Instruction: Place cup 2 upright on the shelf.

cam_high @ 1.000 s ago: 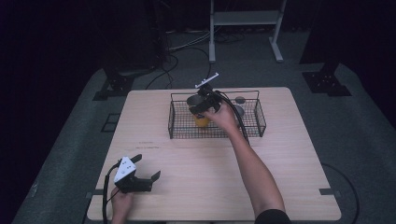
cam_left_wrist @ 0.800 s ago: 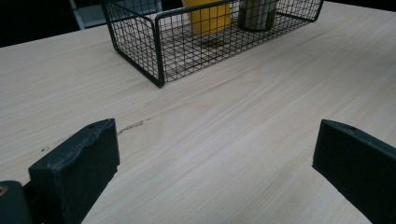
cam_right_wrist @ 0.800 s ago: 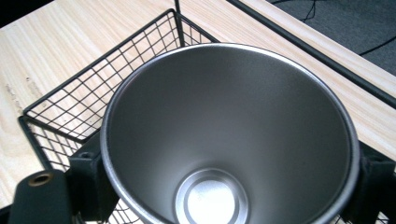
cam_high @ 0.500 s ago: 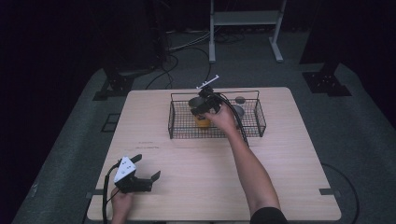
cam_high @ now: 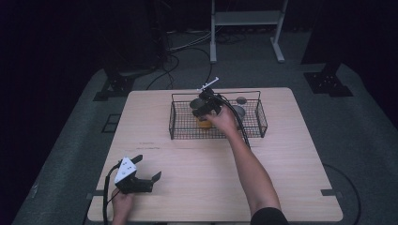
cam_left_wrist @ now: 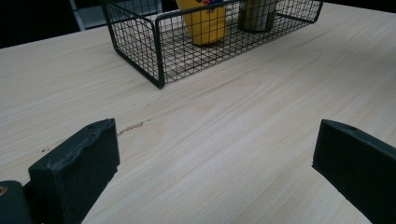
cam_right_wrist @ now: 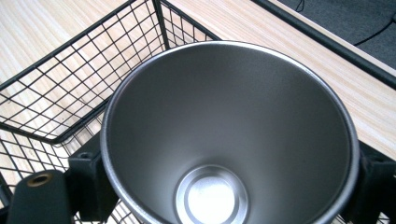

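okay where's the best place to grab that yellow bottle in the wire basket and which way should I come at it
Grip the yellow bottle across its body, coming straight down from above. It stands upright inside the wire basket, whose mesh walls block a level approach from the sides. The right gripper already holds the steel cup right beside it, so the open left gripper would probably need that cleared first.

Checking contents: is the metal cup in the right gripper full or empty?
Empty: the right gripper view shows the metal cup with its bare, shiny bottom.
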### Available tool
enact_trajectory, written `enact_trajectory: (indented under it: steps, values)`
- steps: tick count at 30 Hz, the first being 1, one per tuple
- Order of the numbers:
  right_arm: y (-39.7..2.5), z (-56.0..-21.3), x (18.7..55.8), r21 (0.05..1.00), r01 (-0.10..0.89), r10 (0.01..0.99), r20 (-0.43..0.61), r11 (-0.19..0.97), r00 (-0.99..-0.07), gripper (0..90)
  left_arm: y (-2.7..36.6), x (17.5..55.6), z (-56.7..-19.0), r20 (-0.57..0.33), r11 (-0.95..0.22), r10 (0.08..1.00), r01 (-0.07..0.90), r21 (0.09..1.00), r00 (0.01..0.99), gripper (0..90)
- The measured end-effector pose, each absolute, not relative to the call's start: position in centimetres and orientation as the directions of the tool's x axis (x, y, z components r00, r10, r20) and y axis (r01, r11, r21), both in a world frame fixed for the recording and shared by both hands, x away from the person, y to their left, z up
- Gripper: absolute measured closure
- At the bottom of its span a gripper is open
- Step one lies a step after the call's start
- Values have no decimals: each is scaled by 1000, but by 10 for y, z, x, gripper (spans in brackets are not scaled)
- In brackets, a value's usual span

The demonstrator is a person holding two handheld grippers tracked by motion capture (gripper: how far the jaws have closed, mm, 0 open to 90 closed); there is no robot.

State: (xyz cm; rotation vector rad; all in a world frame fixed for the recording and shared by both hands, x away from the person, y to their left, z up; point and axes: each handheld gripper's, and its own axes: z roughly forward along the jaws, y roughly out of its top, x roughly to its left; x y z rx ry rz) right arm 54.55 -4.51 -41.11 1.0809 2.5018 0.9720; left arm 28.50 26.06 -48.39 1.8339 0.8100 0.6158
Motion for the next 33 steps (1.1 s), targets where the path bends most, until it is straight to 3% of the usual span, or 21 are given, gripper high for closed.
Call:
enact_trajectory:
  steps: [33]
  values:
    - [-51, -410, 532, 671, 548, 705, 54, 499, -708, 28, 260, 285, -484, 59, -285, 759, 250, 925, 648, 0]
